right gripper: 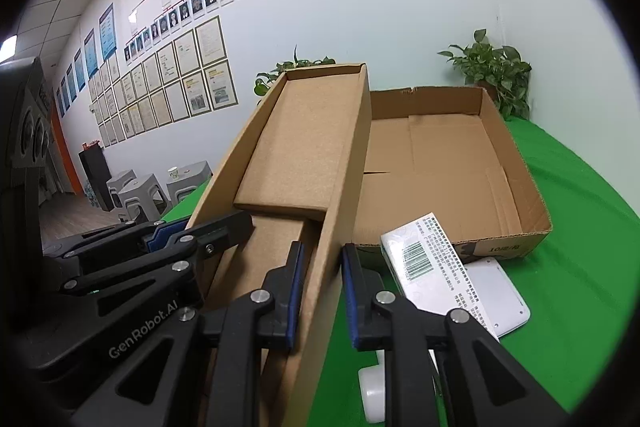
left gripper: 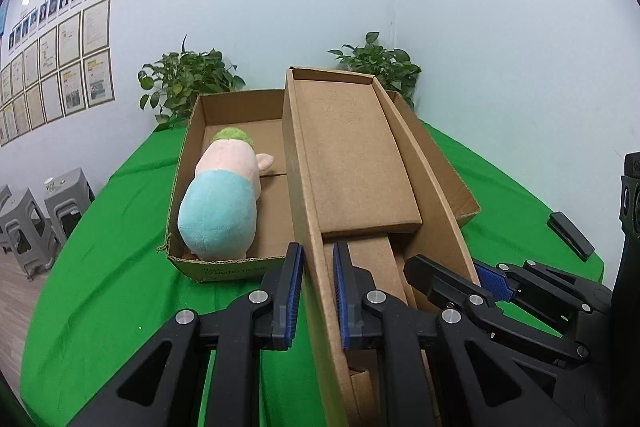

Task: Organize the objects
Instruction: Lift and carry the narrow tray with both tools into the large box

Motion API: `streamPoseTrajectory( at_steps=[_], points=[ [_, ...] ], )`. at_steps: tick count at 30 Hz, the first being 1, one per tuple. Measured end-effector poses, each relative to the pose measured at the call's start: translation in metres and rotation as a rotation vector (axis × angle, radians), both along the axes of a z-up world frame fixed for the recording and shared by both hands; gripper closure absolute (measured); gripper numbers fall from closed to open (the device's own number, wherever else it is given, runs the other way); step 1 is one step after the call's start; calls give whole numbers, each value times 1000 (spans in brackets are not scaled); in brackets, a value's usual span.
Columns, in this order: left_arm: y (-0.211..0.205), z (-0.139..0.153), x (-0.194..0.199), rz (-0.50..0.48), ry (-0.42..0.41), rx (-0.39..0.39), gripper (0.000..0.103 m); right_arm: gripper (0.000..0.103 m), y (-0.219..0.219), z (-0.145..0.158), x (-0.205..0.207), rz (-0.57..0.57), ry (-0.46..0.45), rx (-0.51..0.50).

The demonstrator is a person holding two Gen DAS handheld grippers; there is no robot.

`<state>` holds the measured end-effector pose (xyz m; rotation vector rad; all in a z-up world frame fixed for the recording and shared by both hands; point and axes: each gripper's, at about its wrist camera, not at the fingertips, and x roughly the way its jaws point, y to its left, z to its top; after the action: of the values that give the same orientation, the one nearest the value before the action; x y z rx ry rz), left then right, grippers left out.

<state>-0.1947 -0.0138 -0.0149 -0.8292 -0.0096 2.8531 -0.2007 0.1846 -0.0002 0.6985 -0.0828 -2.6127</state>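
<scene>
Now the cardboard lid [left gripper: 352, 163] stands tilted above the open box [left gripper: 224, 107], at 12 o'clock from both grippers. Left gripper [left gripper: 318, 291] and right gripper [right gripper: 322, 291] each pinch one side wall. I judge it light, stiff but easily bent, so hold low on the walls

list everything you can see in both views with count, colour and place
box: 1, brown, open on the table
lid: 1, brown, tilted over the box, one side wall in each tool
plush: 1, pink, teal and green, lying in the box's left half
pack: 1, white with a barcode, on the table against the box's near wall
white device: 1, flat, under the pack
black bar: 1, on the table, right of the box
plants: 2, green, behind the box
table: 1, green cloth
stools: several, grey, far left
left tool: black, blue pads, on the lid's left wall
right tool: same, on the lid's right wall
</scene>
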Motion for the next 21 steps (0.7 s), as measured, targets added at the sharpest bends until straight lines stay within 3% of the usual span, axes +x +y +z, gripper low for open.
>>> streamPoseTrajectory(
  at_steps=[21],
  points=[
    [-33, 55, -61, 34, 86, 30, 92, 86, -25, 49, -44, 24, 77, 36]
  ],
)
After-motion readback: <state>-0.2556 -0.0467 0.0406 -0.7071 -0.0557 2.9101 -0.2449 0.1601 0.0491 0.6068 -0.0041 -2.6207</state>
